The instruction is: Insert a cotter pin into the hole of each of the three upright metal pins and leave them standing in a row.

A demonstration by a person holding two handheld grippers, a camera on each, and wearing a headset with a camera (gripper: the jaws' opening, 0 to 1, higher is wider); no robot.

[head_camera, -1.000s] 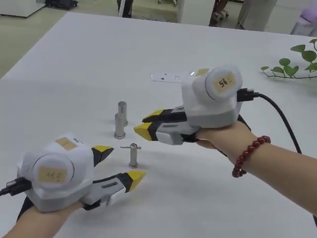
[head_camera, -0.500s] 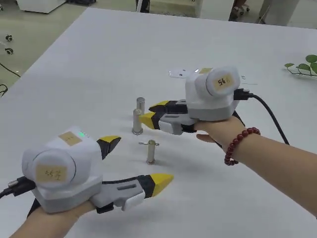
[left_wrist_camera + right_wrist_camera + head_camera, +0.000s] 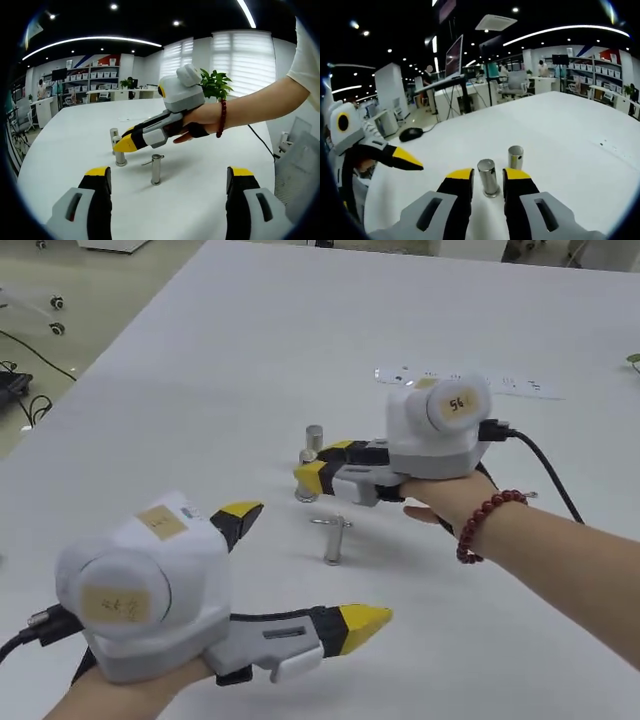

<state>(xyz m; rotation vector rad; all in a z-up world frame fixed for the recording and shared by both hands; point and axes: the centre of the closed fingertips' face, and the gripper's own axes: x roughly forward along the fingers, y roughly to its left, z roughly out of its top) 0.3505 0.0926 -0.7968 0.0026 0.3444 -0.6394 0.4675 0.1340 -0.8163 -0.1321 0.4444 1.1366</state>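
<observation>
Three upright metal pins stand in a row on the white table. The near pin has a cotter pin through its top hole. My right gripper is open by a narrow gap. The middle pin stands between its yellow fingertips. The far pin stands just behind. My left gripper is wide open and holds nothing. It hovers in front of the near pin.
A white power strip lies at the back of the table. The right gripper's black cable trails over the table to the right. The table's left edge drops to the floor. A potted plant stands behind the right arm.
My right gripper has moved to the middle pin, so its tips now flank it. The left gripper's jaws have spread wider. The head camera has shifted.
</observation>
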